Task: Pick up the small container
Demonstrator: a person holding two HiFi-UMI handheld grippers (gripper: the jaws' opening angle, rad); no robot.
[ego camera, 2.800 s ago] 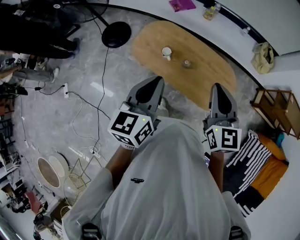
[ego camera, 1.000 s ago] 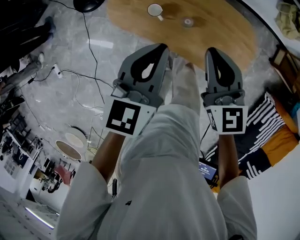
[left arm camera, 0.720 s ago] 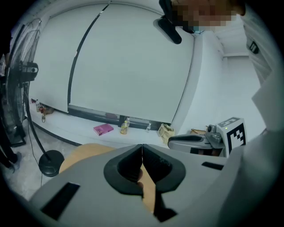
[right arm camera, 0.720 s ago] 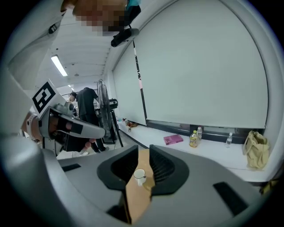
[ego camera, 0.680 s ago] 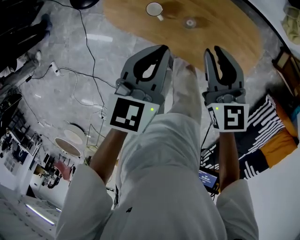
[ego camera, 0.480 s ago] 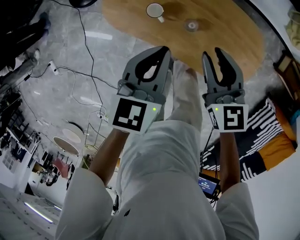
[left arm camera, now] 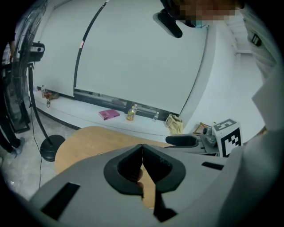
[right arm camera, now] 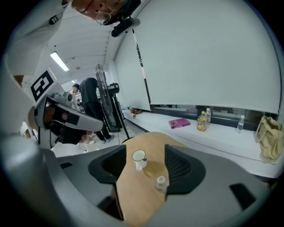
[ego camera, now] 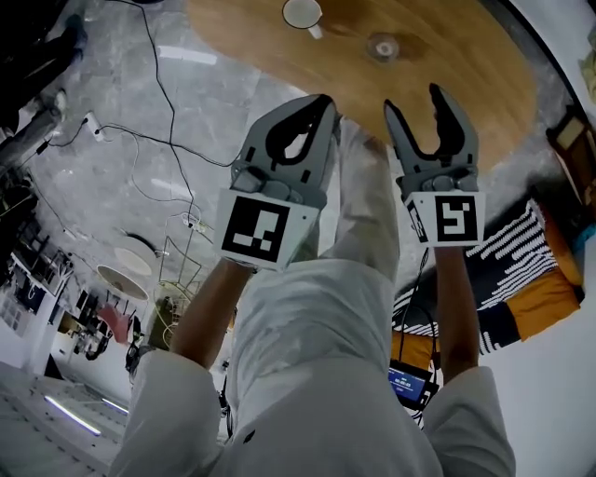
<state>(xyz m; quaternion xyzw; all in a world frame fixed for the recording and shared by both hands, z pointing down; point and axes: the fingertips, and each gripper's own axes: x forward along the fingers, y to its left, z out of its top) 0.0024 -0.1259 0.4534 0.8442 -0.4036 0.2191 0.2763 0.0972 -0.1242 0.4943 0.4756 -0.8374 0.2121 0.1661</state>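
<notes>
An oval wooden surface [ego camera: 466, 93] carries the small container [ego camera: 383, 47] towards its far side, right of a mug [ego camera: 302, 13] cut off by the top edge. The right gripper [ego camera: 414, 101] jaws, just opening, stand half apart and empty, well short of it. The left gripper [ego camera: 323, 99] jaws are together on nothing.

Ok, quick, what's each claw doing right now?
Left claw: shut, jaws together, nothing held.
Right claw: open, jaws have just been opening, nothing gripped; the small container stands ahead on the table.
</notes>
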